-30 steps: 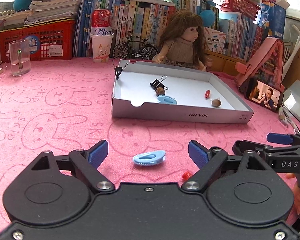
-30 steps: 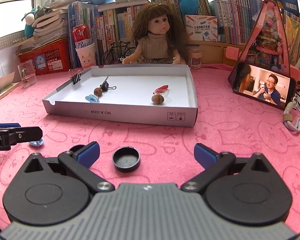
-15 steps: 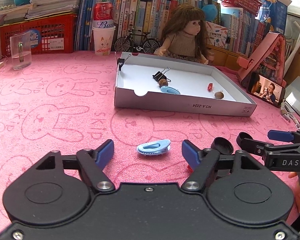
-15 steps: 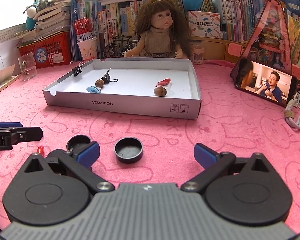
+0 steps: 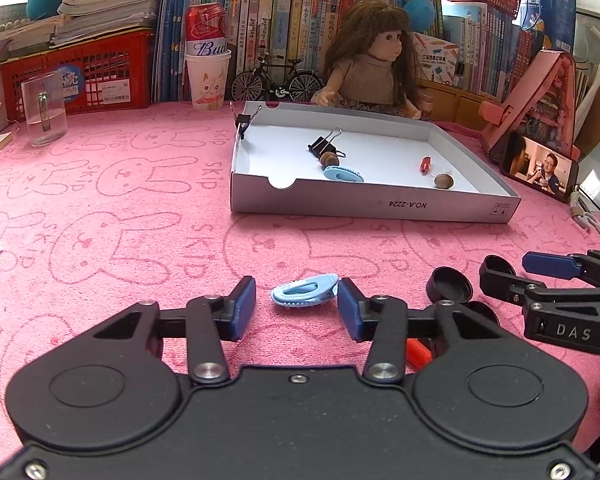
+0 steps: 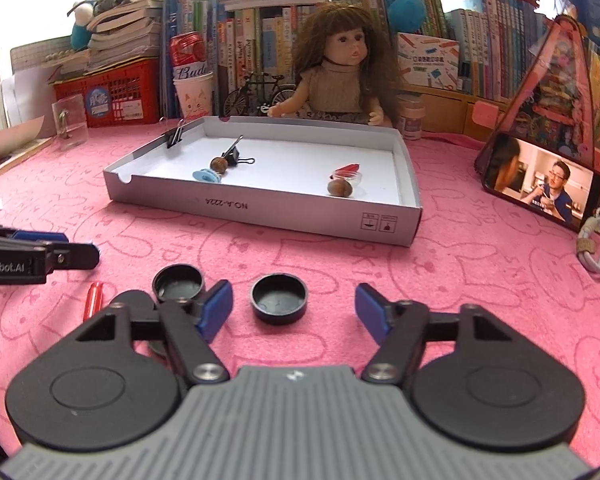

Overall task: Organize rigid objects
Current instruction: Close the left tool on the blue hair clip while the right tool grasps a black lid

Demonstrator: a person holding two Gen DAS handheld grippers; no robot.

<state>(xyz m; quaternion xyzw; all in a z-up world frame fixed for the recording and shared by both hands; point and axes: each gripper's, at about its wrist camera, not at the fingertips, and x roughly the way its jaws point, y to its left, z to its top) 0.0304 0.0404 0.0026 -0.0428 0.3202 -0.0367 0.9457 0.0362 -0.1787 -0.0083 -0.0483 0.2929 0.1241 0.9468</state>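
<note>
My left gripper [image 5: 297, 307] is open, its blue pads on either side of a light blue hair clip [image 5: 304, 293] lying on the pink cloth. My right gripper [image 6: 294, 310] is open around a black round cap [image 6: 279, 298]. A second black cap [image 6: 178, 282] and a small red piece [image 6: 91, 299] lie left of it. The grey cardboard tray [image 6: 268, 210] ahead holds a binder clip [image 6: 236, 156], a blue clip [image 6: 206, 175], two brown nuts and a red piece [image 6: 347, 169]. In the left wrist view the tray [image 5: 364, 208] and the black caps [image 5: 450, 284] also show.
A doll [image 6: 342, 76], books, a red basket [image 6: 108, 96], a can in a paper cup [image 6: 192, 84] and a toy bicycle line the back. A phone [image 6: 540, 184] leans at the right. A glass [image 5: 44, 108] stands far left. A cord [image 6: 598, 254] lies at the right edge.
Both grippers have narrowed their opening and drawn back slightly. The left pads have come closer to the blue hair clip, the right pads closer to the black cap.
</note>
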